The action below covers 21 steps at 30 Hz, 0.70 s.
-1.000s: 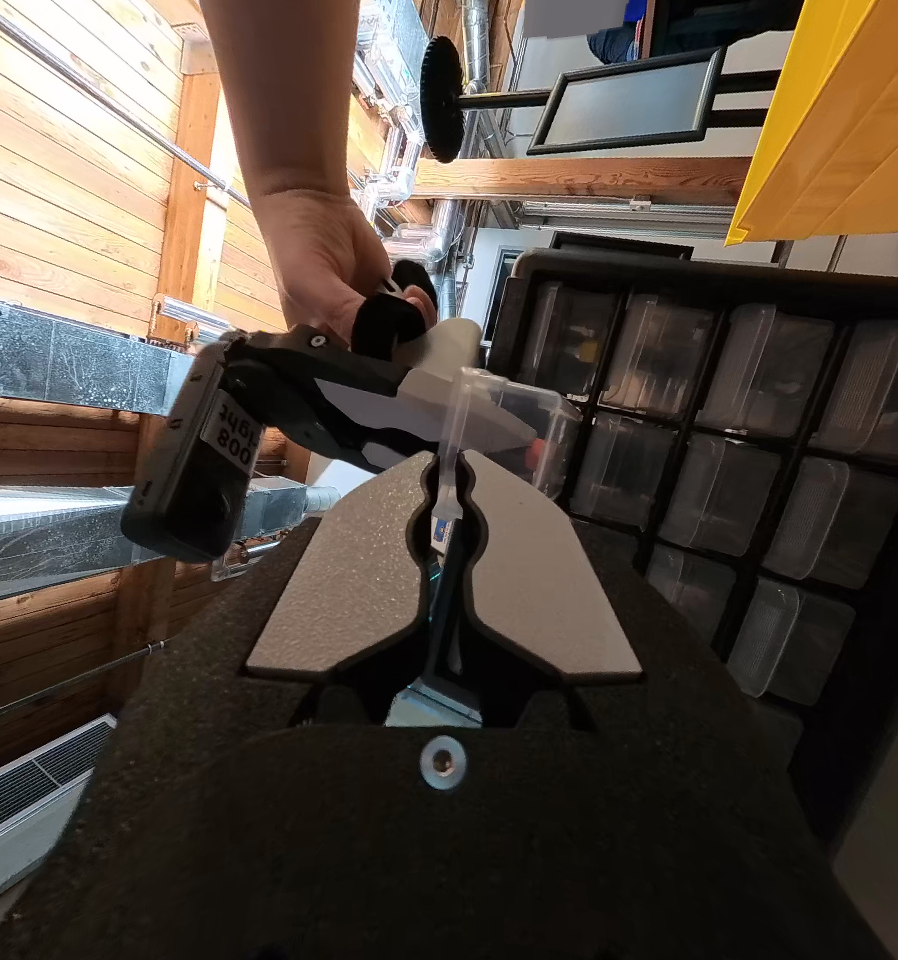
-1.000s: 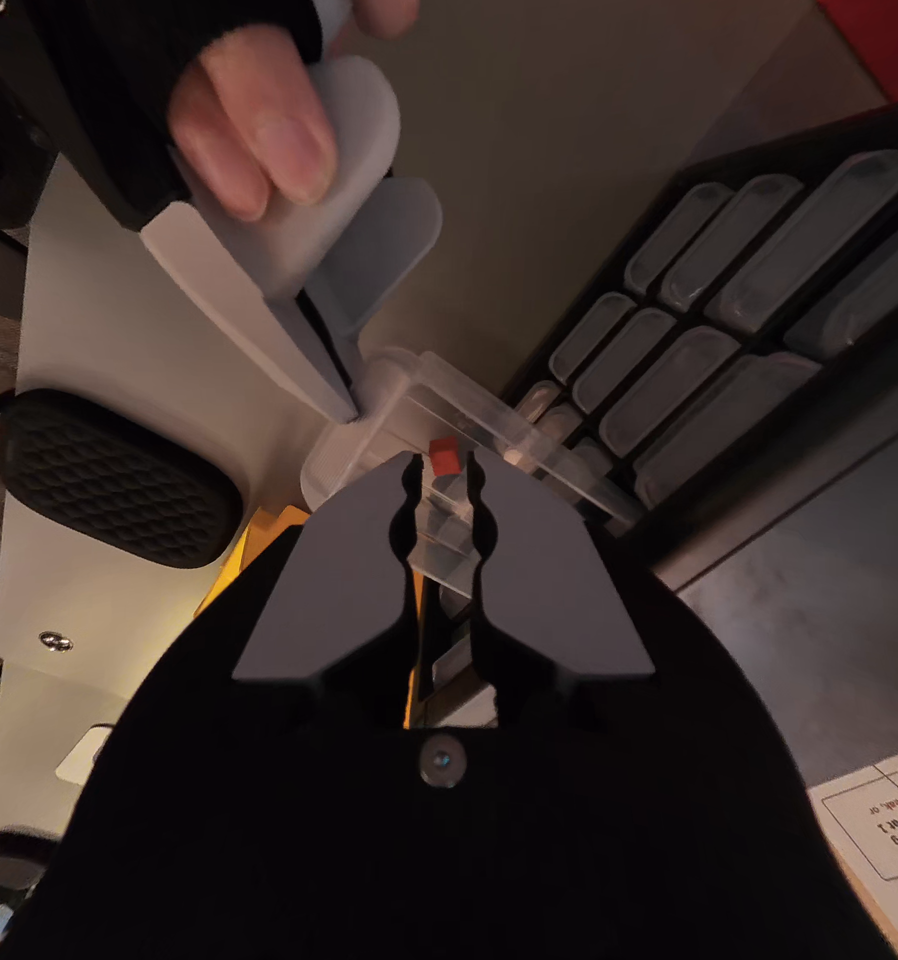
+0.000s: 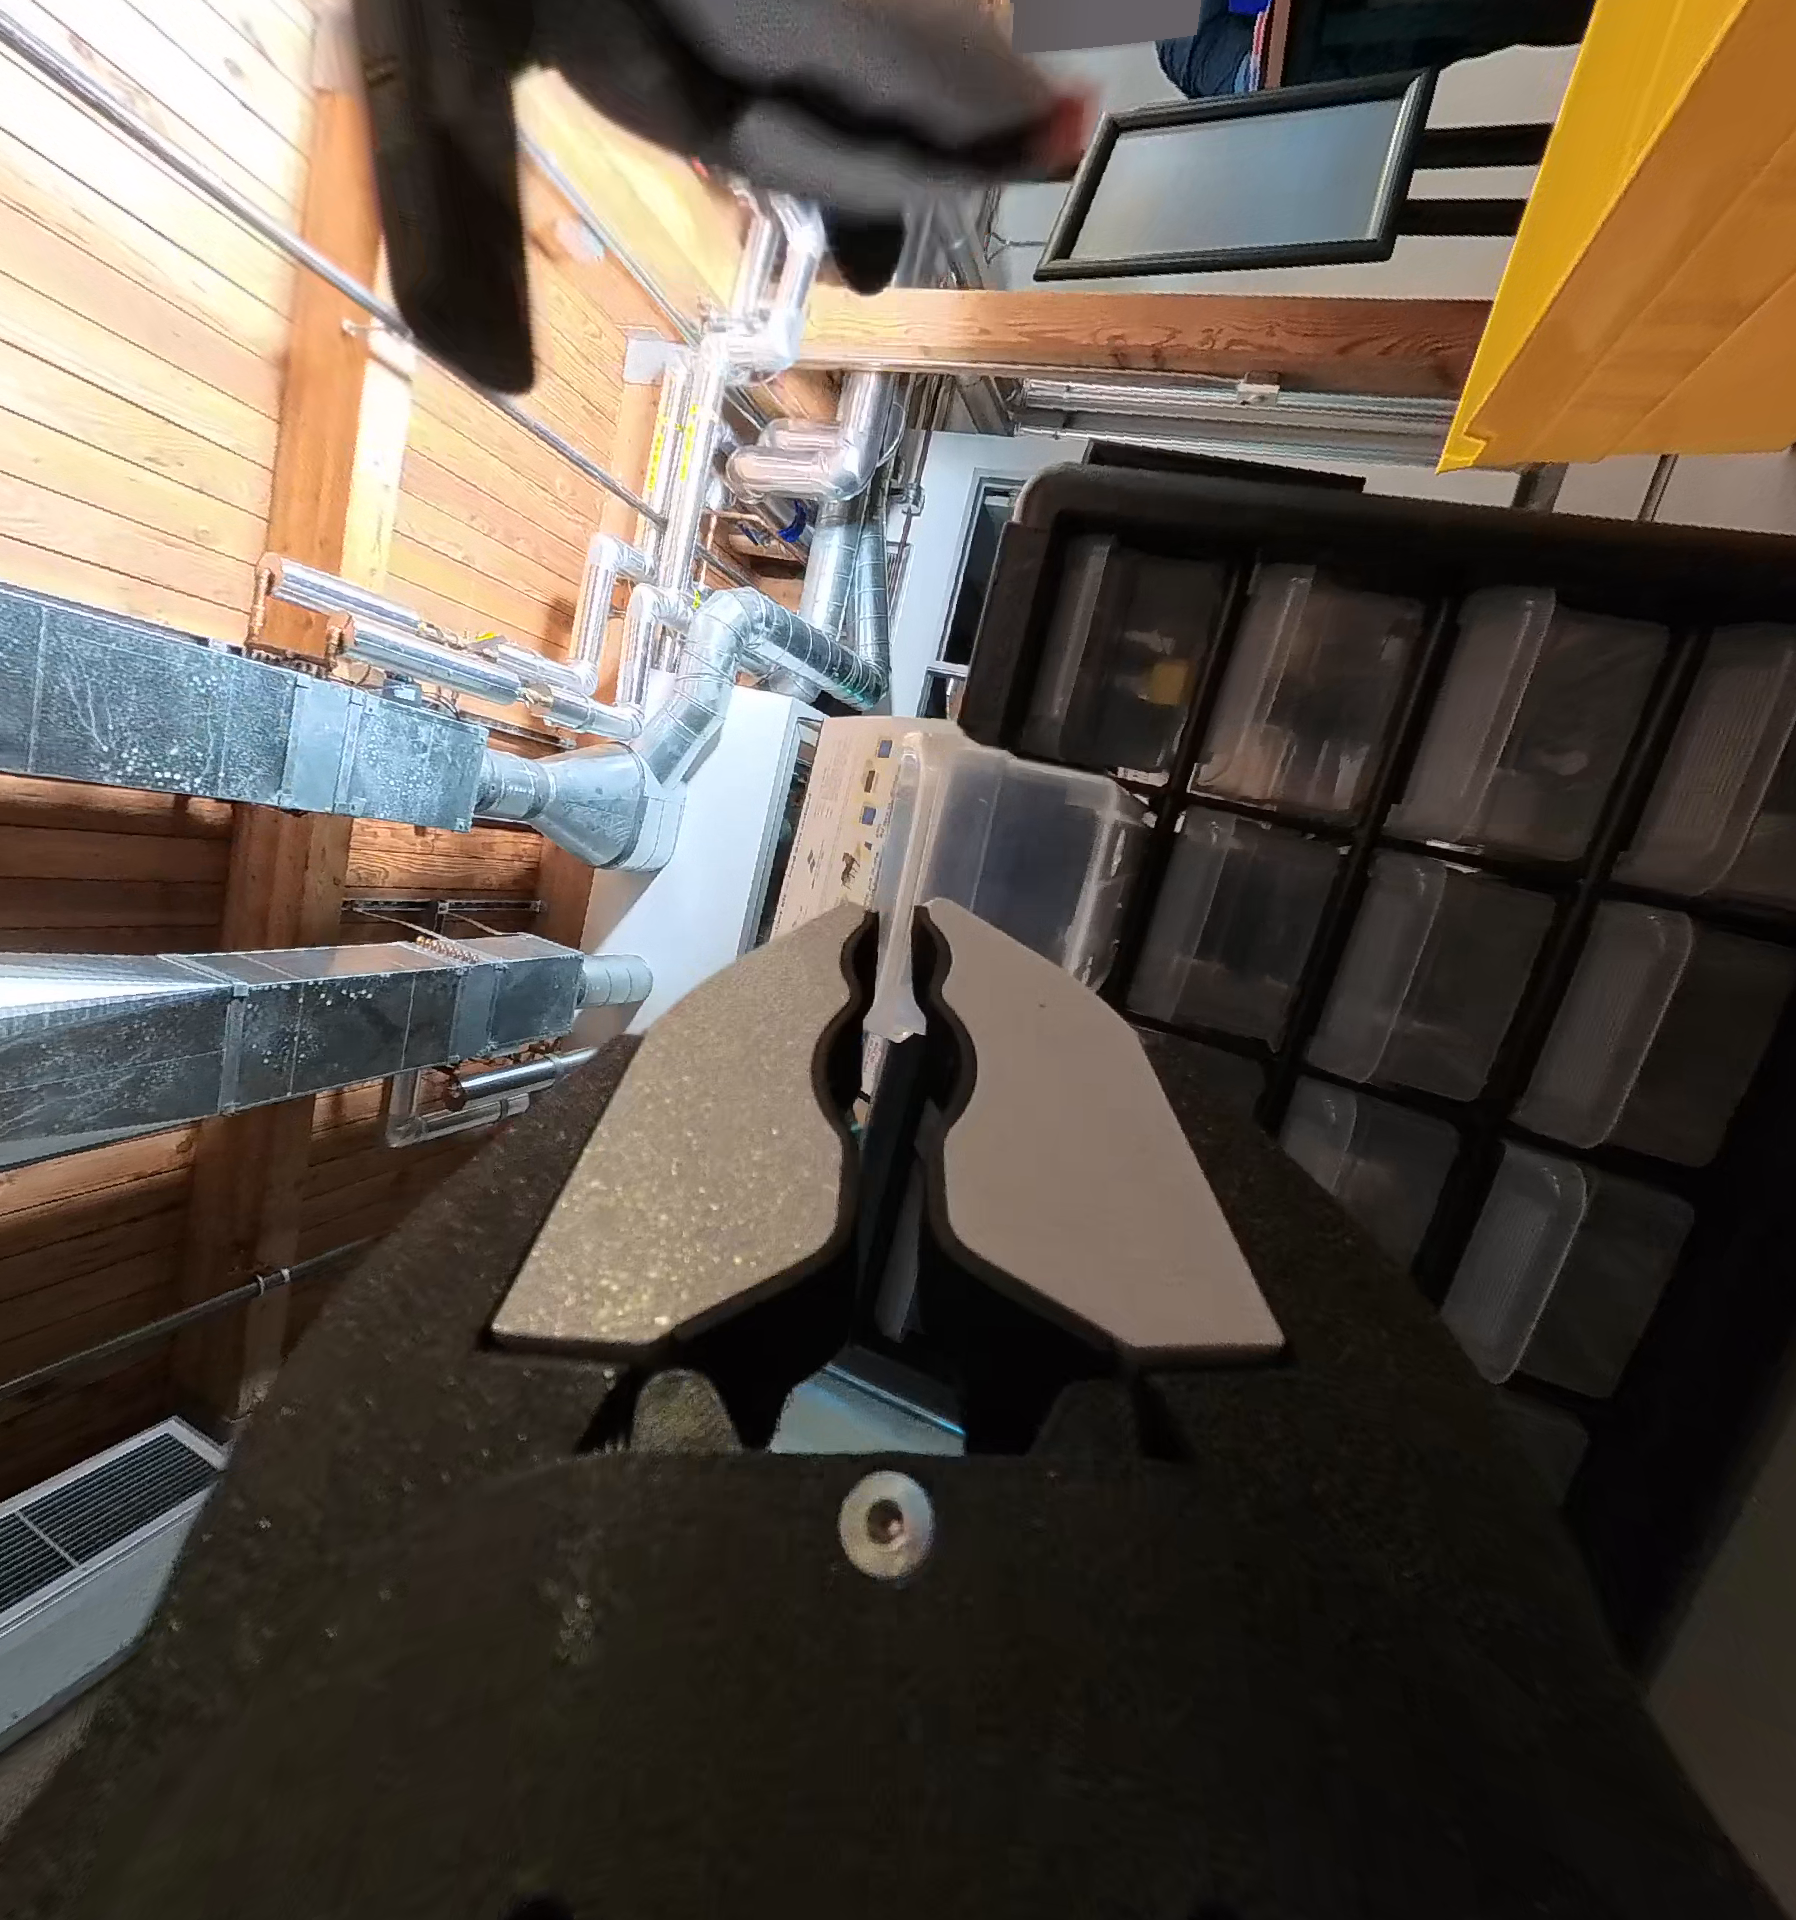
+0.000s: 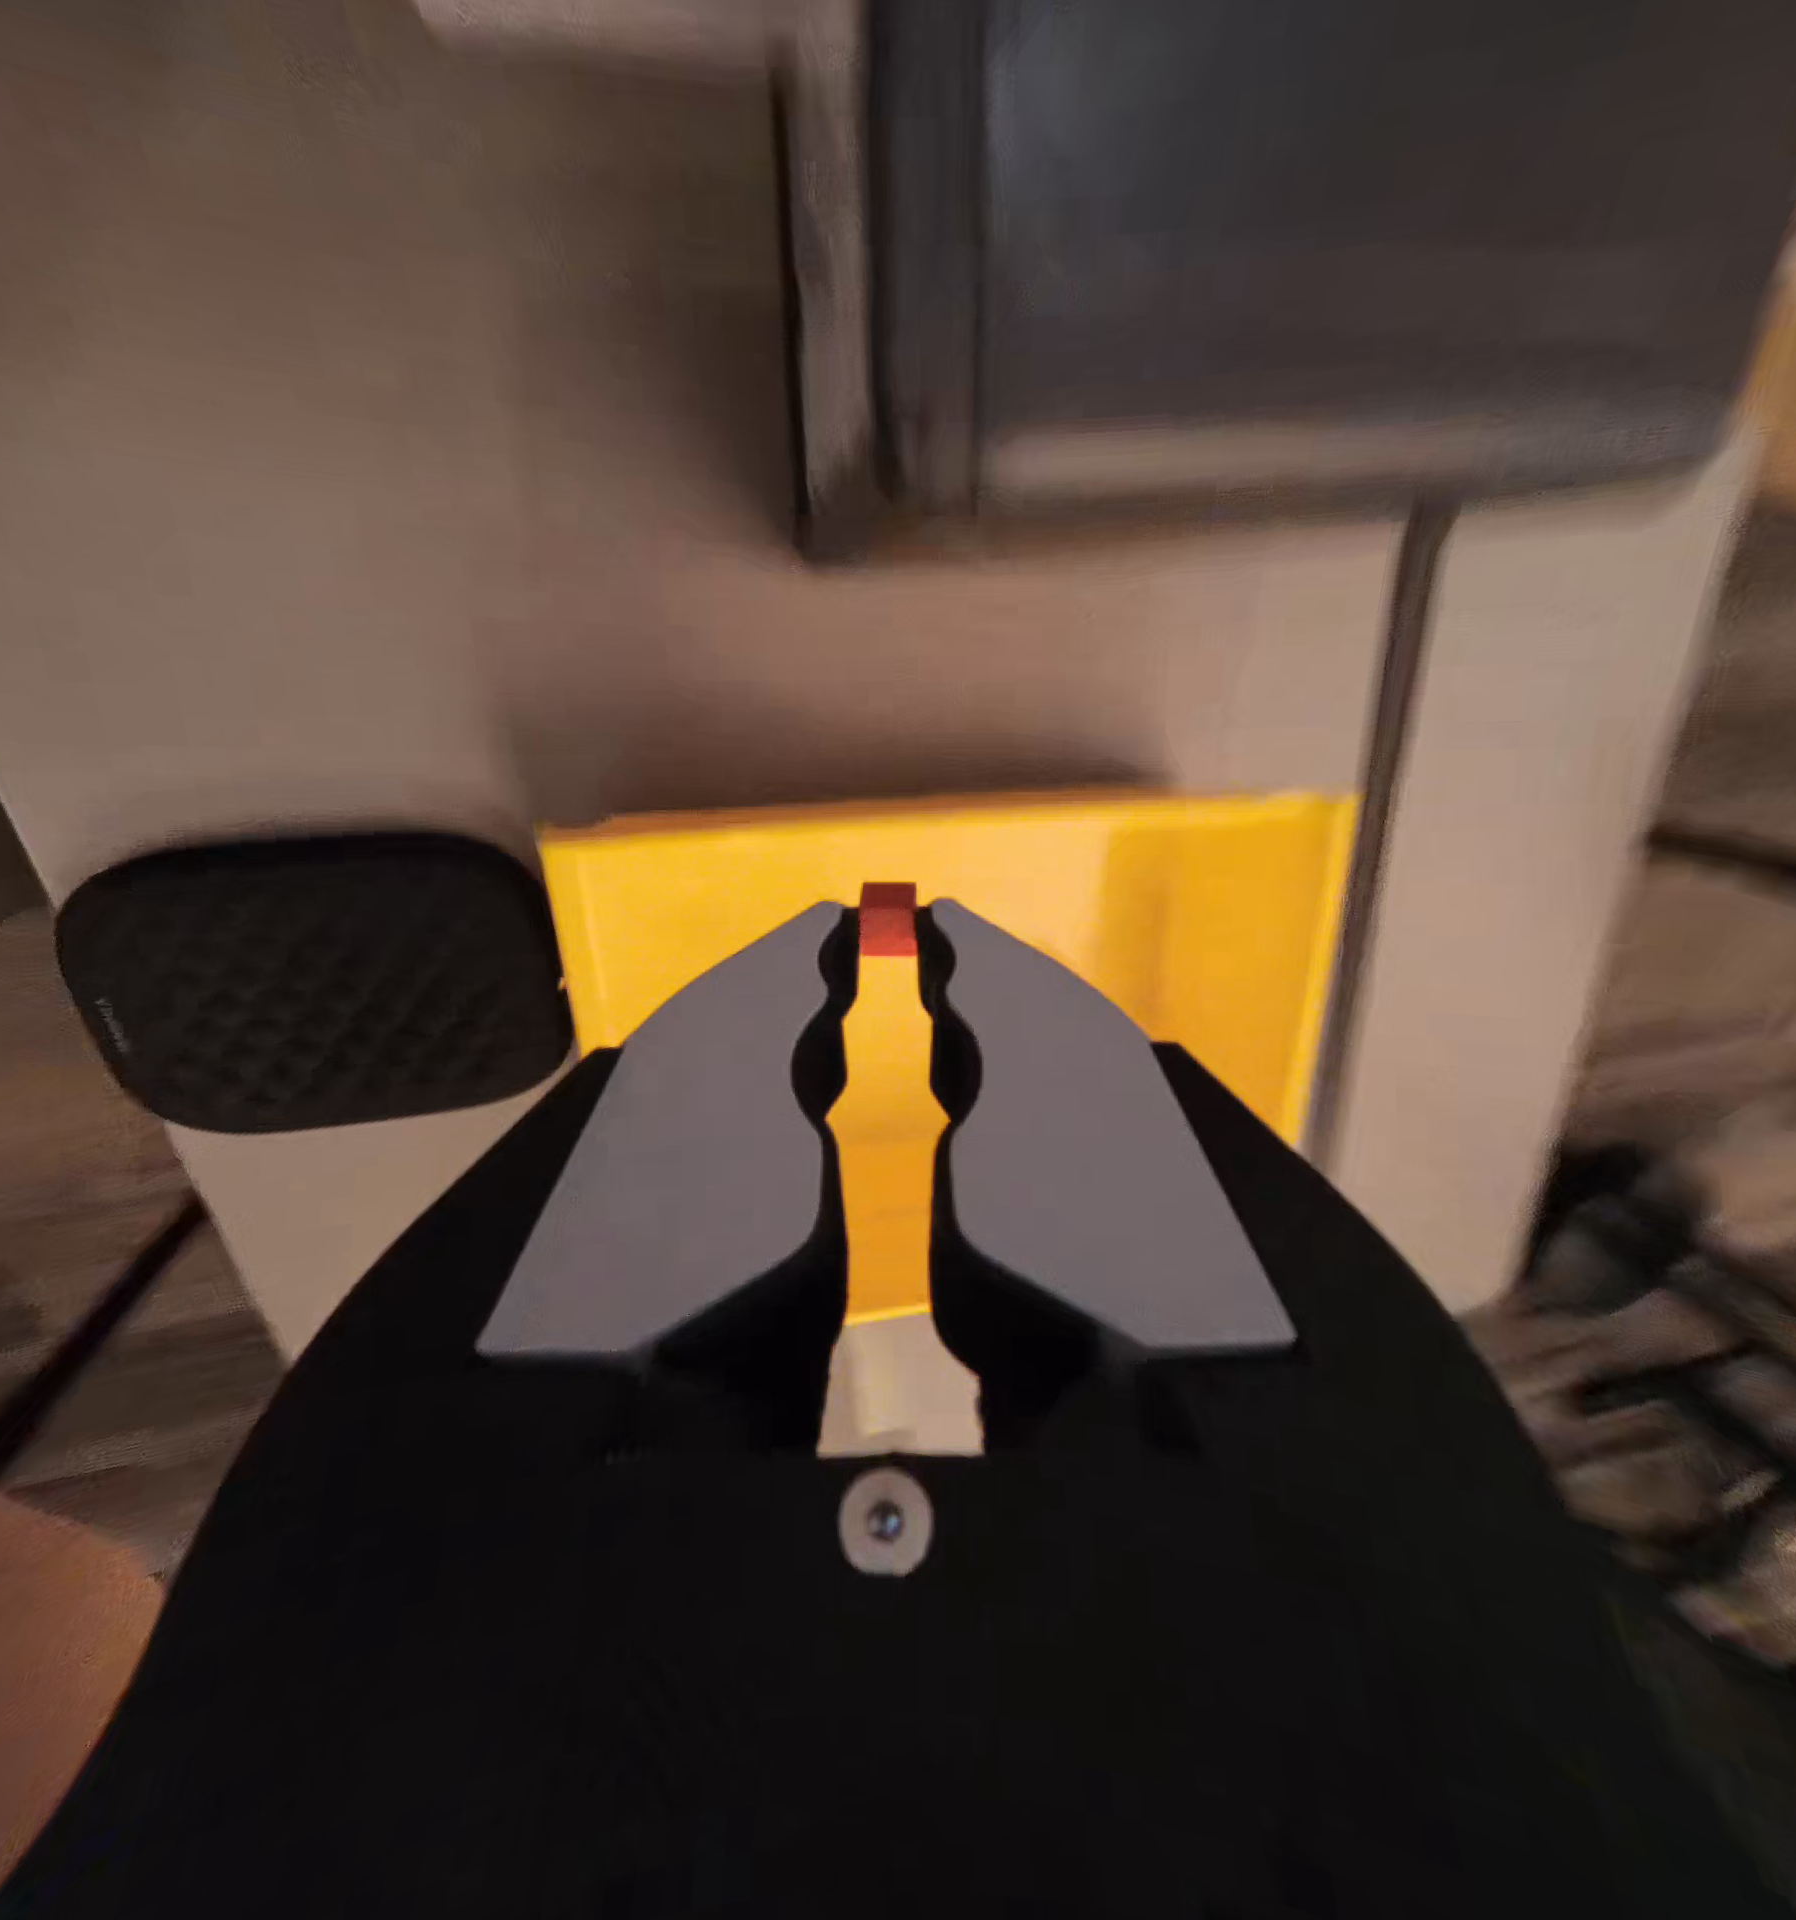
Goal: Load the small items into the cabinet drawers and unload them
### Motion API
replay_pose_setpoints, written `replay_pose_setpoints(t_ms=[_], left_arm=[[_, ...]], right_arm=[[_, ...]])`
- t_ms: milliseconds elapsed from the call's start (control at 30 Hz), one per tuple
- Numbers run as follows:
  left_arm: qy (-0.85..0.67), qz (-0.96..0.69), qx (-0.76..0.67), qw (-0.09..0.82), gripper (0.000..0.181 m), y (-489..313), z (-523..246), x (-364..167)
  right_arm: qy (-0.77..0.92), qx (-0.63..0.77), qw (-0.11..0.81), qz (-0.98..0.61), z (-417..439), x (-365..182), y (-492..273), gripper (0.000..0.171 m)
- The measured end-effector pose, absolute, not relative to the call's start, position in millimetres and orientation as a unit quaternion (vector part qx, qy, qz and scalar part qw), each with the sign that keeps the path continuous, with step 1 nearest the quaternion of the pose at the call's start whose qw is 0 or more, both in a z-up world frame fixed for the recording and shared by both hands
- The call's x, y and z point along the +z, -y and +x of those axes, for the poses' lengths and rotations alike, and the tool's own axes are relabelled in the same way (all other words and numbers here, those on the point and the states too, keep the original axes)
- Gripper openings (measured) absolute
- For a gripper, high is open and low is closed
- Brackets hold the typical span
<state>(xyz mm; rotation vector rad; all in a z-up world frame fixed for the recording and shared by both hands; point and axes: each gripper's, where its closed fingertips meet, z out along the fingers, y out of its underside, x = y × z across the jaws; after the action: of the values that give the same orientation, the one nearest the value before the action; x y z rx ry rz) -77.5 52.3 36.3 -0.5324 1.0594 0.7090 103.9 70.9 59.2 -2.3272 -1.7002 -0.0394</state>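
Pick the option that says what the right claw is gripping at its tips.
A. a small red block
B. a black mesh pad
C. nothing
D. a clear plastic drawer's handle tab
A: in the right wrist view the right claw pinches a small red block between its tips, in front of the yellow bin.

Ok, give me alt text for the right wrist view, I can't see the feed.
The right gripper pinches a small red block at its fingertips, in front of a yellow bin. A black textured pad sits left; the background is motion-blurred.

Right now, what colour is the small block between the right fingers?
Red-orange; the small block shows best in the right wrist view.
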Motion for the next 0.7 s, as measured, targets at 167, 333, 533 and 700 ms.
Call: replay_pose_setpoints(t_ms=[167, 333, 533, 700], left_arm=[[-0.496, -0.256, 0.334, 0.76, 0.006, -64, -73, 35], [-0.499, -0.268, 0.343, 0.749, 0.006, -84, -64, 35], [-0.499, -0.292, 0.348, 0.738, 0.006, -108, -58, 34], [-0.505, -0.313, 0.343, 0.728, 0.007, -121, -54, 34]], right_arm=[[0.467, 0.01, 0.031, -0.884, 188, -59, -59, 0.012], [0.421, -0.019, -0.014, -0.907, 221, -123, -57, 0.012], [0.396, 0.014, 0.027, -0.918, 220, -138, -75, 0.012], [0.405, 0.009, 0.014, -0.914, 224, -152, -73, 0.012]])
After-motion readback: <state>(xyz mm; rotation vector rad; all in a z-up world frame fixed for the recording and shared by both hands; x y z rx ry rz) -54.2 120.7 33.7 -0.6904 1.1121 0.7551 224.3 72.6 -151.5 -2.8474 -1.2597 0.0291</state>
